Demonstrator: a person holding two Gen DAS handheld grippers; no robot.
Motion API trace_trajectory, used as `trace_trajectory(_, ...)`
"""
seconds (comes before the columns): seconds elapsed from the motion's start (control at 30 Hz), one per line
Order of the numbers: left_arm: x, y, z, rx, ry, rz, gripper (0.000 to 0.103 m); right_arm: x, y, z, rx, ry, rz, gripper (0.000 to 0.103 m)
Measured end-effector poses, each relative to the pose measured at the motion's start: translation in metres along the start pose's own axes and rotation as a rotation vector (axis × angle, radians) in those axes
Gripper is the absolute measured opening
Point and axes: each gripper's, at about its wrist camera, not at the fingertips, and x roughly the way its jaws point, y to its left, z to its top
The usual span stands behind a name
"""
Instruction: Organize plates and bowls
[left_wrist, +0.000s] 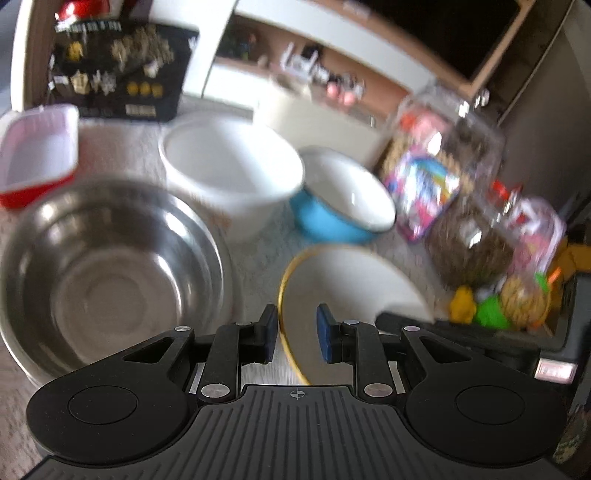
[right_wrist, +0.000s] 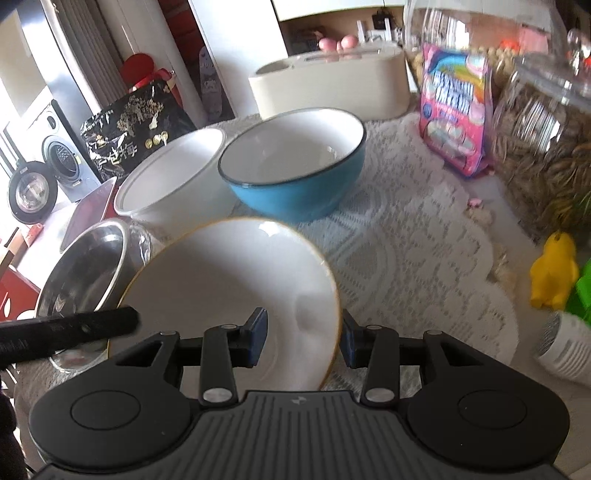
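A white gold-rimmed plate (left_wrist: 343, 284) (right_wrist: 229, 288) is tilted above the lace mat. My left gripper (left_wrist: 296, 334) is open with the plate's left rim between its fingers. My right gripper (right_wrist: 303, 341) is open with the plate's right rim between its fingers. I cannot tell whether either pad touches the rim. A steel bowl (left_wrist: 107, 273) (right_wrist: 85, 273) sits to the left. A white bowl (left_wrist: 232, 166) (right_wrist: 173, 181) and a blue bowl (left_wrist: 343, 199) (right_wrist: 295, 166) stand behind.
A red and white square dish (left_wrist: 37, 155) sits far left. A pink snack bag (right_wrist: 456, 110), clear jars of snacks (right_wrist: 546, 147) and yellow and green toys (right_wrist: 554, 273) crowd the right side. A cream container (right_wrist: 328, 77) and a black bag (right_wrist: 133, 125) stand at the back.
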Motion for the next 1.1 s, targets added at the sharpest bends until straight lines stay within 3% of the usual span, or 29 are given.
trace_trajectory(0.13,-0.008,-0.001,0.02,0.001,-0.054,0.004,0.025,-0.011,0.001,0.011,-0.033,-0.058,-0.035,0.041)
trace_trajectory(0.37,0.009,0.01,0.052,-0.084,-0.017,-0.047,0.025,-0.015,0.008,0.047,-0.074,-0.141,-0.052,0.041)
trace_trajectory(0.47,0.02,0.017,0.063,-0.111,-0.014,-0.03,0.025,-0.007,0.01,0.064,-0.072,-0.156,-0.055,0.041)
trace_trajectory(0.77,0.071,0.021,0.086,-0.17,0.107,-0.084,0.025,0.042,-0.008,0.105,-0.025,-0.145,-0.039,0.041)
trace_trajectory(0.9,0.08,0.005,0.087,-0.129,0.151,-0.132,0.025,0.051,-0.019,0.116,-0.015,-0.139,-0.013,0.041)
trace_trajectory(1.0,0.097,-0.002,0.09,-0.121,0.189,-0.108,0.025,0.046,-0.024,0.117,-0.005,-0.171,-0.006,0.042)
trace_trajectory(1.1,0.112,-0.003,0.099,-0.121,0.173,-0.051,0.025,0.038,-0.032,0.115,0.017,-0.193,0.015,0.042)
